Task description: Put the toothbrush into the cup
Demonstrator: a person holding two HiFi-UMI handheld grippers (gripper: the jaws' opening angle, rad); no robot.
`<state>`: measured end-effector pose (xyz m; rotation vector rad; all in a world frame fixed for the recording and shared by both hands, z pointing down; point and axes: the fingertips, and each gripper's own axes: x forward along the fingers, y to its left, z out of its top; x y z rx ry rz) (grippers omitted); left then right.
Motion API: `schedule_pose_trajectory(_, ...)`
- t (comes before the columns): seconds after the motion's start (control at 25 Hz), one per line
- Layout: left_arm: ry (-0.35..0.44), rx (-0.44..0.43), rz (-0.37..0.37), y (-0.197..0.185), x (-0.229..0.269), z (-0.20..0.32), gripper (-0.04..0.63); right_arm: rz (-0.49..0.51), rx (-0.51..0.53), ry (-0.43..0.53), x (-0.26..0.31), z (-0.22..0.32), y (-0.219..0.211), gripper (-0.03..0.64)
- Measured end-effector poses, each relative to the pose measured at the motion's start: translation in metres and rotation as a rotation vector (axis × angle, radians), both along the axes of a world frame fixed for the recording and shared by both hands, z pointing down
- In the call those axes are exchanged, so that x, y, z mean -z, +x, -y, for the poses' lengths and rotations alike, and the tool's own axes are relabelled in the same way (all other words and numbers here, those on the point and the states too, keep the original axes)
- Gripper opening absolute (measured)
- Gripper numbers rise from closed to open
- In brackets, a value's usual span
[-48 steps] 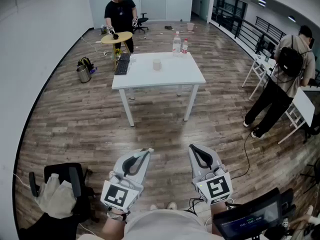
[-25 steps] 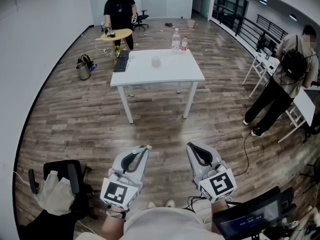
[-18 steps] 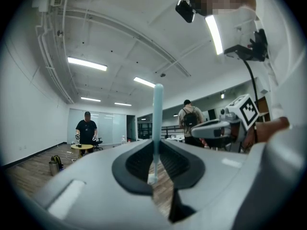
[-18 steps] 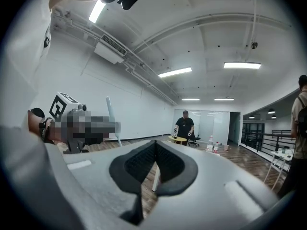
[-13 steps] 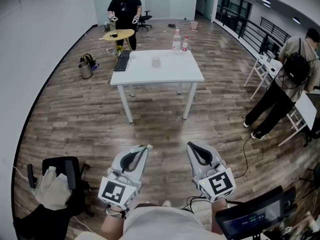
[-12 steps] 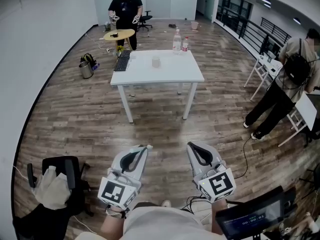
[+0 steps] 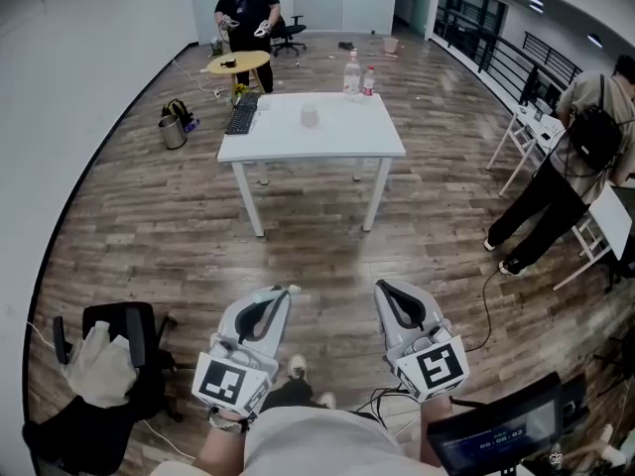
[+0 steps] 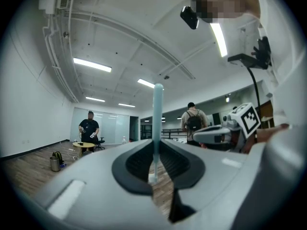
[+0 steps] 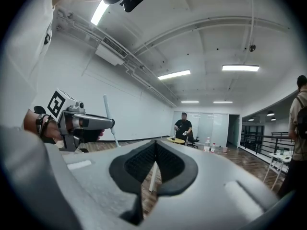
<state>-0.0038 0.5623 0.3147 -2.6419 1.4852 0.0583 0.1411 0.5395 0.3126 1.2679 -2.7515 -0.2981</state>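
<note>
Carrying stage: left gripper (image 7: 281, 298) clamped on thin pale-blue plastic toothbrush (image 8: 157, 123), right gripper (image 7: 387, 294) closed, empty. Next, probably: approach small pale cup (image 7: 310, 116) (far off, on white table (image 7: 347, 145)).

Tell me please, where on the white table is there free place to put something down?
The near half of the white table is bare, from the front edge up to the cup. The right side in front of the two bottles is free too. The far part is crowded: keyboard at left, cup, bottles.
</note>
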Motion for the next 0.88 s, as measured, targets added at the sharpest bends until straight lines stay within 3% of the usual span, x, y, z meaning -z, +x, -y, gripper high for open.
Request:
schedule_pose_trajectory(0.32, -0.019, 0.011, -0.051, -0.005, -0.006, 0.015, 0.052, 0.025, -0.018, -0.019, -0.001, 0.016, 0.006, 0.002)
schedule_pose_trajectory(0.88, -0.021, -0.018, -0.054, -0.014, -0.005, 0.074, 0.052, 0.018, -0.065, -0.02, -0.002, 0.071, 0.001, 0.002)
